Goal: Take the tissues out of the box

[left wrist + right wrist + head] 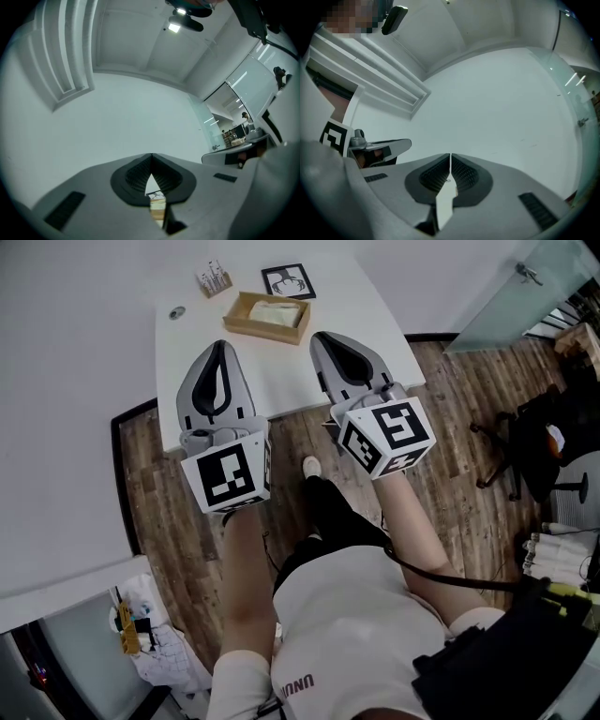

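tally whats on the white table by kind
box: 1
tissue pile: 1
framed picture: 1
small rack: 1
round cap: 1
total: 5

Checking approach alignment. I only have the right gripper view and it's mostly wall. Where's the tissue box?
Observer: Head view shows the wooden box on the white table ahead of the person, with tissues inside.
Operator: Is the right gripper over it?
Observer: No. The right gripper points past the box's right side, not above it.
Operator: Left jaws?
Observer: In the left gripper view, the left gripper has its jaws together with nothing held.
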Available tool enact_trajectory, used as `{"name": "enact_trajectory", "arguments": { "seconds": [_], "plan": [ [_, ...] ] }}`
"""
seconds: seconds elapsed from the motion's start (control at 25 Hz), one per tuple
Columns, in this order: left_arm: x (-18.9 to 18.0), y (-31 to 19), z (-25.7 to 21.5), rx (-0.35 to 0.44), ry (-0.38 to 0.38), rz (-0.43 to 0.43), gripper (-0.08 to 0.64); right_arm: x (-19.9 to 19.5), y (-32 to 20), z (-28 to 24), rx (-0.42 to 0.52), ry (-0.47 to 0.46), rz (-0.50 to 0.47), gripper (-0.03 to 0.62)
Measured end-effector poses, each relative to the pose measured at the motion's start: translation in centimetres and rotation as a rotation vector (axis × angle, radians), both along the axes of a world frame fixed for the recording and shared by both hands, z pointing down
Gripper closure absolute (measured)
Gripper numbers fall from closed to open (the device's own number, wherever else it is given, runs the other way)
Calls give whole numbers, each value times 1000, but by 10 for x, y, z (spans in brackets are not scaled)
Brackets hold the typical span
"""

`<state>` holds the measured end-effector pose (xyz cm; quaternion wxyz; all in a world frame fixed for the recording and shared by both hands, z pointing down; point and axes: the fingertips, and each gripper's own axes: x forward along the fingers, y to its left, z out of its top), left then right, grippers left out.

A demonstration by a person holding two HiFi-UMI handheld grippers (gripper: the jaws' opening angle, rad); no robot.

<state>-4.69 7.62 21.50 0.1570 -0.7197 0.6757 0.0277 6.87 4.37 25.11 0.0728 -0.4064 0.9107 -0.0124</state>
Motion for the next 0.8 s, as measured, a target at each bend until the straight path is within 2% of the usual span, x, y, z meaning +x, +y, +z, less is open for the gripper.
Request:
{"name": "enact_trajectory", "arguments": {
  "seconds": [0.52,0.64,0.8],
  "plan": [
    [-16,-99,34,-68,24,-37,548,-16,-107,38,-93,31,-31,571],
    [-14,-123,33,-83,59,-35,548,-19,-130,43,-109,37,-48,571],
    [-19,-157,38,-116,24,-39,548,-27,-166,54,-151,50,-56,571]
  ]
}}
